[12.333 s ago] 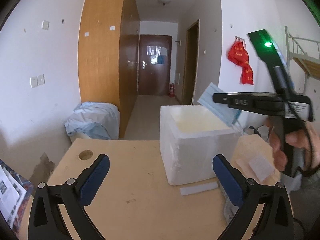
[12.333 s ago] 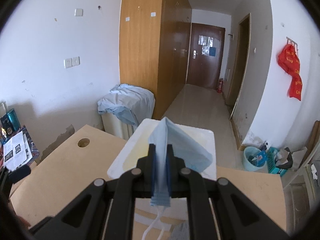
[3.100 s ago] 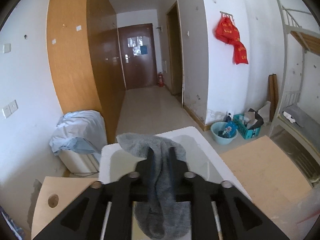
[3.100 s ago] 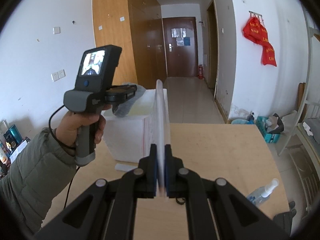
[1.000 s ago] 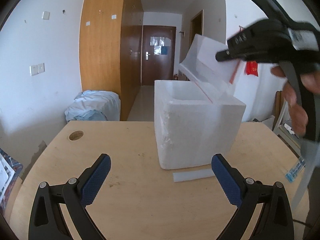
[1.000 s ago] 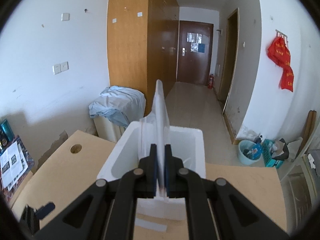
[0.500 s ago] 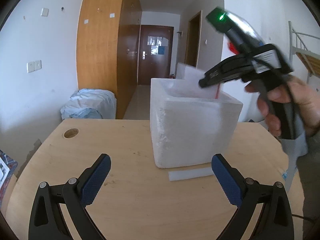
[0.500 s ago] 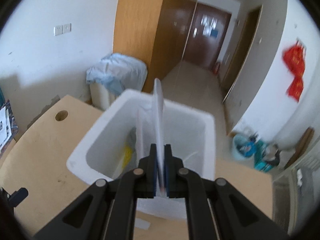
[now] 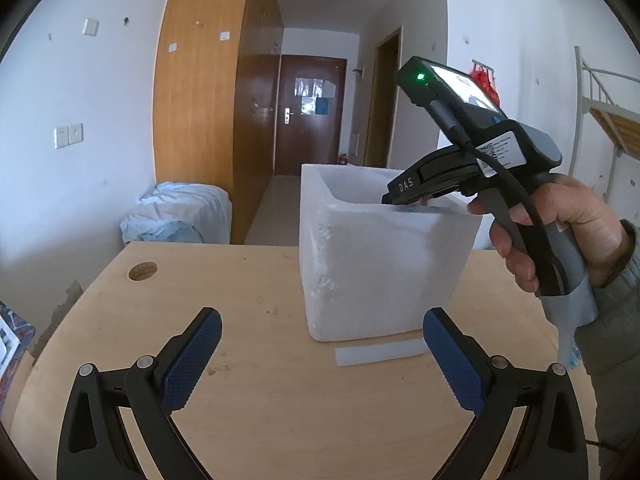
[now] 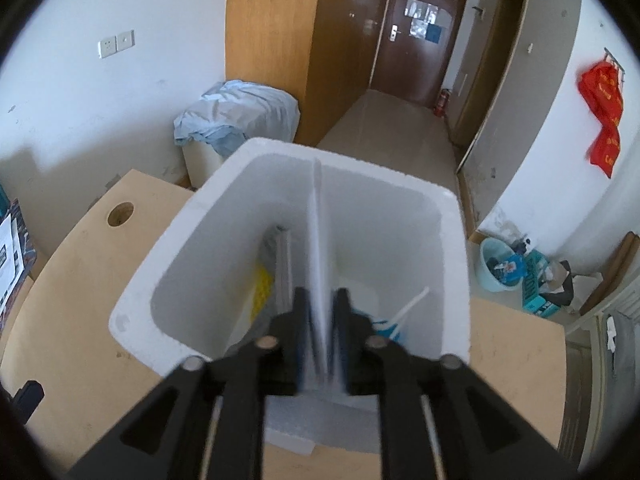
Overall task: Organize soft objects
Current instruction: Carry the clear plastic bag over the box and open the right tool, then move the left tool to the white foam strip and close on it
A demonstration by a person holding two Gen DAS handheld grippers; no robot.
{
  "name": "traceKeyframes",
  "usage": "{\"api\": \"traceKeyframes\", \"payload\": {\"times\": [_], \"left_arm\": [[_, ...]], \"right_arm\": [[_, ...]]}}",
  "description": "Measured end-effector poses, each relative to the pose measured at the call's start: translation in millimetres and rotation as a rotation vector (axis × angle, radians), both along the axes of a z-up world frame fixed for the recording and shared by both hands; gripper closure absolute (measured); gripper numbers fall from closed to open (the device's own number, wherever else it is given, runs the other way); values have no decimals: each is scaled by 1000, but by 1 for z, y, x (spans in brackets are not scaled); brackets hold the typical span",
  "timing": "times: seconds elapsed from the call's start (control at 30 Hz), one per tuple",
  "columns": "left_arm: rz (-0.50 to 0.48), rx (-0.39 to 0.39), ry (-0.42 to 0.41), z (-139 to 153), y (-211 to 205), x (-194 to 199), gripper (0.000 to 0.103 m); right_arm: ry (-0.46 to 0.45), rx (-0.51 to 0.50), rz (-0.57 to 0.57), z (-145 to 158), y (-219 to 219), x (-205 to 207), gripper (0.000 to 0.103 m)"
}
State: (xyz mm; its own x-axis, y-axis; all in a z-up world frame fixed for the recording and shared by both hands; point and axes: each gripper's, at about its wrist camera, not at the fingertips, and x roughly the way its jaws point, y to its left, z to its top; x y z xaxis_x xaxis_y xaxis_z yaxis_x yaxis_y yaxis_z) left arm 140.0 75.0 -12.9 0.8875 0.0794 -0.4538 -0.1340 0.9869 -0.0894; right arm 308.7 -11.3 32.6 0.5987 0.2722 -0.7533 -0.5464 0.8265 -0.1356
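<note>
A white foam box (image 9: 380, 256) stands on the wooden table (image 9: 240, 360); the right wrist view looks down into it (image 10: 192, 256). My right gripper (image 10: 320, 328) reaches into the box, its jaws slightly parted around a thin white foam sheet (image 10: 316, 248) that stands upright inside. A blue mask (image 10: 384, 326), something yellow (image 10: 262, 290) and other soft items lie at the bottom. In the left wrist view the right gripper's tips are hidden in the box. My left gripper (image 9: 320, 360) is open and empty, low over the table in front of the box.
A white foam strip (image 9: 380, 355) lies on the table just in front of the box. A cable hole (image 9: 141, 271) is at the table's far left. A cloth-covered bundle (image 9: 176, 212) sits behind the table. A spray bottle (image 9: 568, 354) lies at the right edge.
My right gripper has lowered the foam sheet deep into the box and its jaws have parted a little. My left gripper has stayed open in front of the box.
</note>
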Motion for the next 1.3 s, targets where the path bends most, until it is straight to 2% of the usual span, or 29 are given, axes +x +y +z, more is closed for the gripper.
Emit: {"api": "traceKeyframes", "payload": {"times": [0.03,0.1,0.17,0.23,0.3,0.4,0.63,0.8,1.07,1.3], "left_arm": [[-1,-1,1,0,0,0,2],[3,-1,0,-1,1,0,2],[2,-2,1,-1,1,0,2],[6,0,0,-1,1,-1,2],[3,2,1,0,0,-1,2],[3,4,-3,1,0,-1,2],[0,15,-3,2,0,-2,2],[15,-1,-9,5,5,-6,2],[15,4,-13,10,4,-16,2],[-78,8,4,8,-5,-21,2]], "right_arm": [[-13,0,-8,2,-1,-1,54],[-53,-1,-10,7,-2,-7,38],[-105,11,-14,16,-6,-16,33],[-121,36,-13,24,-10,-19,22],[-133,52,-17,29,-14,-23,15],[-181,78,-19,39,-20,-32,15],[-167,140,-15,44,-30,-42,13],[-188,136,-18,44,-42,-69,12],[-190,197,-45,41,-73,-115,12],[-180,219,-102,26,-104,-153,12]]}}
